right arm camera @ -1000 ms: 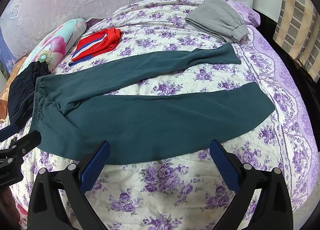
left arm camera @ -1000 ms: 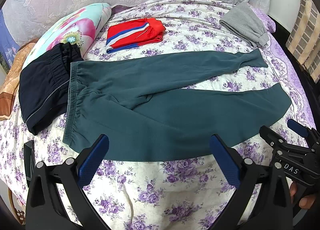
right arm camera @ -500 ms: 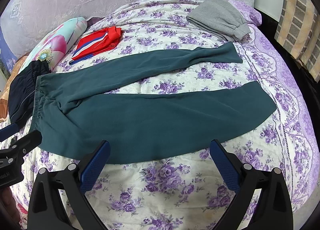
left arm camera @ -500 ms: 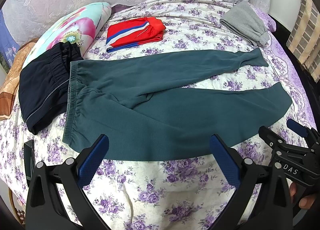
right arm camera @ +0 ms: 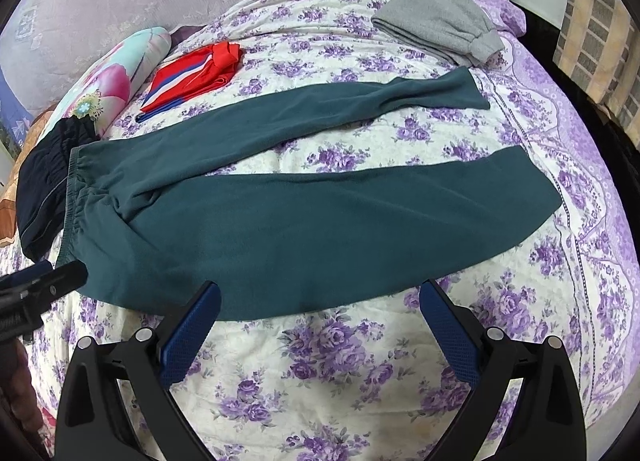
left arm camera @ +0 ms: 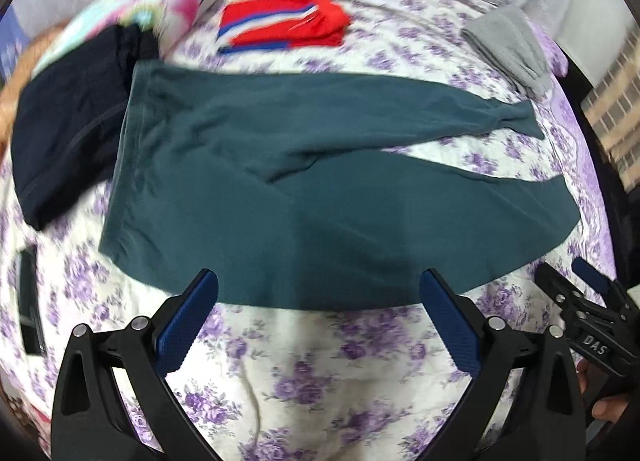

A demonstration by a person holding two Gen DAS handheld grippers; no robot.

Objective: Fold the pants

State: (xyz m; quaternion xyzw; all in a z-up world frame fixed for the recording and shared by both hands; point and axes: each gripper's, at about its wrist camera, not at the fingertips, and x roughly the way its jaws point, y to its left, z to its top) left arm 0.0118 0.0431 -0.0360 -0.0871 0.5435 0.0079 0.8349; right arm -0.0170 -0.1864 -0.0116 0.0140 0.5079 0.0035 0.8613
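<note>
Bedspread point(right arm camera: 360, 373) with purple flowers is carrying teal pants point(right arm camera: 320, 229) lying flat, legs spreading apart toward the right, waistband at left touching dark shorts point(right arm camera: 40, 197). Left gripper point(left arm camera: 318, 317) and right gripper point(right arm camera: 320, 325) are hovering at the near hem, jaws gaping wide, holding nothing.

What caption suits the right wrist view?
Open right tongs hover above teal pants spread flat on a floral bed.

Both wrist views low, sharing pants point(left arm camera: 320, 197).
</note>
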